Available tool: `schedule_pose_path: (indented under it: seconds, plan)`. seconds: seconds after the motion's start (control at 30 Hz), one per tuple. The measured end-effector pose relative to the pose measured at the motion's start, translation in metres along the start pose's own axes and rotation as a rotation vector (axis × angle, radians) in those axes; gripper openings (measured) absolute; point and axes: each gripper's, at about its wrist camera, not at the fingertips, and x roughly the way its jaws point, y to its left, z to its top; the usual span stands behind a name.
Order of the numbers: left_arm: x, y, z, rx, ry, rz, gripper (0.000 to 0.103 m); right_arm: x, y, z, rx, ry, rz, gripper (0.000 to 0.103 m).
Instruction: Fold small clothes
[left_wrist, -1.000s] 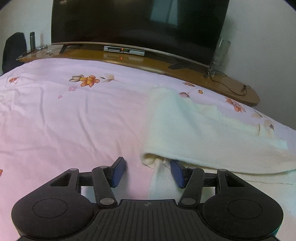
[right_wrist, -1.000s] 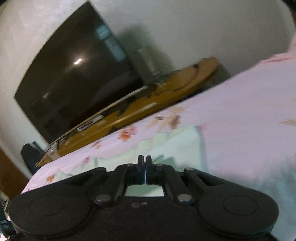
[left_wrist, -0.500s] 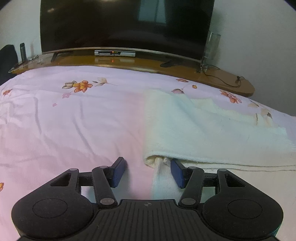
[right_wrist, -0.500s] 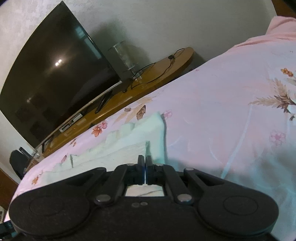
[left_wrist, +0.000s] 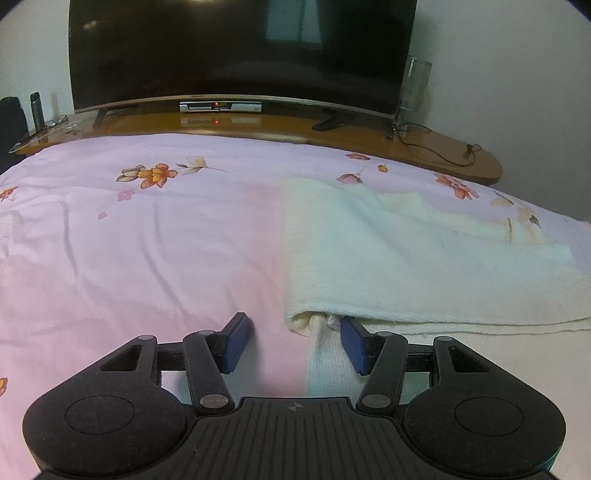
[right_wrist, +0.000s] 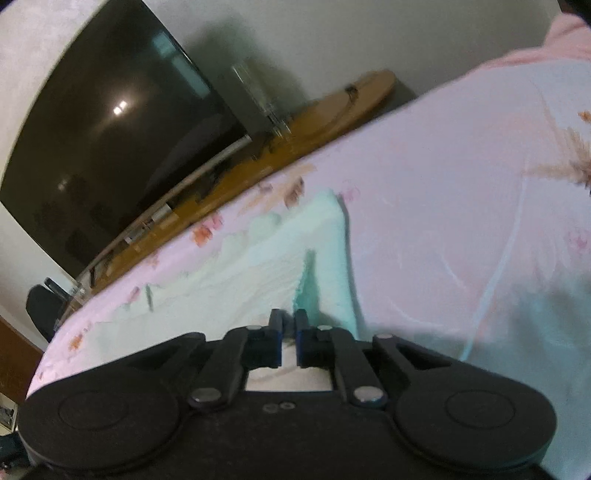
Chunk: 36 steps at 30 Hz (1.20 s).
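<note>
Below, in the left wrist view, the left claw stands half open and holds nothing, its pads straddling the near corner of the folded cream garment on the pink floral bedspread. Seen from the right wrist, the right claw has just been opening to a narrow gap over the same garment, whose fabric lies loose between the pads.
</note>
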Motion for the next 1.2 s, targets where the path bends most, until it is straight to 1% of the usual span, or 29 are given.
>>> schedule_pose_path:
  seconds: [0.1, 0.13, 0.2, 0.23, 0.3, 0.4, 0.5, 0.6, 0.67, 0.7, 0.73, 0.77, 0.8, 0.83, 0.87, 0.97, 1.0, 1.03, 1.07, 1.1, 1.13, 1.17, 1.2]
  plan:
    - [-0.001, 0.001, -0.001, 0.005, -0.002, -0.005, 0.055, -0.019, 0.001, 0.001, -0.036, -0.040, -0.012, 0.007]
    - [-0.001, 0.001, -0.001, 0.005, -0.002, -0.006, 0.055, -0.020, -0.003, 0.001, -0.025, -0.037, -0.022, 0.007]
    - [-0.001, 0.001, -0.001, 0.005, 0.000, -0.008, 0.055, -0.012, -0.013, -0.001, 0.020, -0.001, -0.049, 0.007]
    - [-0.001, 0.002, -0.001, 0.005, 0.002, -0.010, 0.055, -0.009, -0.017, -0.002, 0.032, 0.000, -0.059, 0.007]
    - [-0.001, 0.003, 0.000, 0.011, 0.005, -0.016, 0.055, -0.011, -0.019, -0.001, 0.061, -0.015, -0.048, 0.007]
    - [-0.001, 0.004, 0.000, 0.013, 0.005, -0.024, 0.055, -0.014, -0.016, 0.001, 0.039, -0.029, -0.048, 0.007]
    - [-0.001, 0.004, 0.000, 0.011, 0.004, -0.025, 0.055, -0.003, -0.017, -0.003, 0.019, 0.018, -0.087, 0.007]
    - [-0.001, 0.007, 0.000, 0.009, 0.009, -0.036, 0.055, -0.002, -0.020, -0.006, 0.017, 0.019, -0.082, 0.007]
    - [-0.006, 0.010, 0.001, 0.018, 0.029, -0.055, 0.055, -0.002, -0.018, -0.005, 0.004, 0.025, -0.084, 0.007]
    - [-0.011, 0.013, 0.003, 0.017, 0.031, -0.051, 0.055, -0.002, -0.018, -0.005, -0.009, 0.032, -0.083, 0.008]
    - [-0.020, 0.016, 0.004, 0.006, 0.004, -0.041, 0.055, -0.005, -0.015, -0.003, -0.031, 0.039, -0.075, 0.013]
    - [-0.030, 0.017, 0.007, -0.004, -0.037, -0.061, 0.055, -0.011, -0.012, -0.001, -0.057, 0.026, -0.072, 0.018]
    - [-0.035, 0.014, 0.010, -0.005, -0.059, -0.078, 0.055, -0.017, -0.007, 0.000, -0.095, -0.006, -0.067, 0.020]
    - [-0.037, 0.009, 0.014, -0.002, -0.082, -0.098, 0.055, -0.024, -0.001, 0.002, -0.150, -0.041, -0.056, 0.019]
    - [-0.035, -0.002, 0.020, 0.011, -0.098, -0.132, 0.055, -0.024, 0.004, 0.004, -0.182, -0.051, -0.054, 0.016]
    - [-0.015, -0.031, 0.023, 0.061, -0.082, -0.184, 0.055, -0.009, 0.019, 0.006, -0.239, -0.040, -0.062, 0.014]
    - [-0.001, -0.038, 0.020, 0.078, -0.044, -0.181, 0.055, -0.001, 0.023, 0.004, -0.255, -0.026, -0.062, 0.015]
    - [0.011, -0.040, 0.014, 0.088, -0.001, -0.160, 0.055, 0.005, 0.026, 0.002, -0.270, -0.012, -0.065, 0.017]
    - [0.010, -0.041, 0.008, 0.107, -0.042, -0.160, 0.055, 0.013, 0.028, -0.003, -0.303, 0.018, -0.099, 0.016]
    - [0.008, -0.040, 0.007, 0.119, -0.041, -0.165, 0.055, 0.022, 0.025, -0.010, -0.334, 0.063, -0.144, 0.015]
    - [0.004, -0.038, 0.010, 0.116, -0.033, -0.170, 0.055, 0.018, 0.021, -0.014, -0.354, 0.039, -0.128, 0.014]
    - [0.000, -0.036, 0.014, 0.097, -0.052, -0.173, 0.055, 0.015, 0.020, -0.013, -0.358, 0.048, -0.121, 0.014]
    - [-0.003, -0.033, 0.019, 0.079, -0.090, -0.172, 0.055, 0.012, 0.020, -0.010, -0.362, 0.054, -0.114, 0.014]
